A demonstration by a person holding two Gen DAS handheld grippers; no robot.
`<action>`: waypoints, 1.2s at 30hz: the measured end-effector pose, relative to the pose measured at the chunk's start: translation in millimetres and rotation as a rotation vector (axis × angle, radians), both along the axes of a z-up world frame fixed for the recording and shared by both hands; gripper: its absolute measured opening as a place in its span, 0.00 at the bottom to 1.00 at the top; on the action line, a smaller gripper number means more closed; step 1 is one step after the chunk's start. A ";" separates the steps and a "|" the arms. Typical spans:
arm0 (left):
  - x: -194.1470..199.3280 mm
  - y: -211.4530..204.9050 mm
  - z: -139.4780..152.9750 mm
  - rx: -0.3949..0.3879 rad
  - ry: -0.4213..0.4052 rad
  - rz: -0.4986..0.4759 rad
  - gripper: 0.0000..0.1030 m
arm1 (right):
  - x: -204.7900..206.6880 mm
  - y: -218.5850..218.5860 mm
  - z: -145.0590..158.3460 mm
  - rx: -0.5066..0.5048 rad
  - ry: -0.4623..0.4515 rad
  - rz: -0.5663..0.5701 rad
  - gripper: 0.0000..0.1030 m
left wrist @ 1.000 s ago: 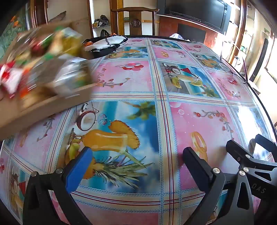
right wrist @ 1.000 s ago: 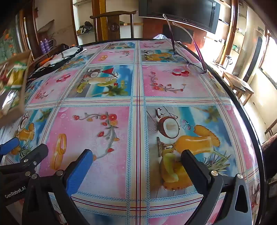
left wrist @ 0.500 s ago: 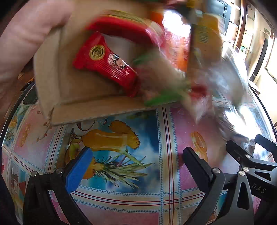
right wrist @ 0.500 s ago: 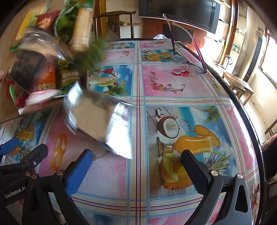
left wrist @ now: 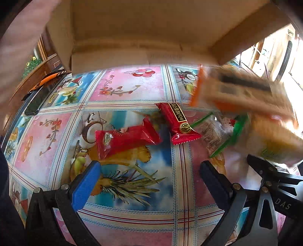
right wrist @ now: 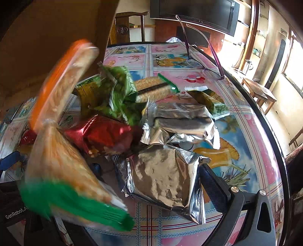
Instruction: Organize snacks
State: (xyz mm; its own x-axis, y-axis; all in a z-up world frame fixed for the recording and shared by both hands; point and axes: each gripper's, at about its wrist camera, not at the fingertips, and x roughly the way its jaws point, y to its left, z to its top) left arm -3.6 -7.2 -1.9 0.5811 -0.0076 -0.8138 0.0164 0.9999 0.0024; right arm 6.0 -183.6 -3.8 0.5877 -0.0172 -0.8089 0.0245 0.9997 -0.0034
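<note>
A cardboard box (left wrist: 151, 34) is held tipped over the table by a bare hand (left wrist: 20, 62); it also fills the top left of the right wrist view (right wrist: 47, 37). Two red snack packets (left wrist: 125, 138) (left wrist: 178, 123) lie on the tablecloth ahead of my left gripper (left wrist: 149, 181), which is open and empty. Blurred cracker packs (left wrist: 246, 98) are falling at its right. In the right wrist view, silver foil packs (right wrist: 166, 177), a red pack (right wrist: 102, 136) and green packs (right wrist: 117, 94) lie piled before my right gripper (right wrist: 117, 198), which is open with a blurred cracker pack (right wrist: 62, 170) across its left finger.
The round table (right wrist: 265, 151) has a bright fruit-print cloth and a dark rim. A pair of glasses (right wrist: 204, 64) lies at the far right. A wooden chair (right wrist: 130, 26) and a TV (right wrist: 193, 13) stand behind. A dark phone-like object (left wrist: 36, 102) lies at the left edge.
The box has been tipped further and emptied; the snacks have spilled onto the table and some are still falling. Both grippers have stayed in place, open.
</note>
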 end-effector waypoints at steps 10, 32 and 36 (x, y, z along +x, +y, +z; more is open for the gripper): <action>0.8 -0.4 0.7 0.003 -0.007 0.000 1.00 | 1.0 0.9 -0.1 0.008 0.004 0.000 0.99; 0.6 -0.9 0.9 0.002 -0.009 0.000 1.00 | 0.8 0.9 -0.1 0.011 0.007 0.000 0.99; 0.6 -0.9 0.7 0.005 -0.011 0.000 1.00 | 0.6 1.1 -0.3 0.011 0.008 0.000 0.99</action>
State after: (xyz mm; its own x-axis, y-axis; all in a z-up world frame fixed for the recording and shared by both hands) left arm -3.0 -8.1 -1.1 0.5898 -0.0033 -0.8075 0.0162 0.9998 0.0077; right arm 6.6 -182.5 -4.1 0.5808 -0.0089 -0.8140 0.0250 0.9997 0.0069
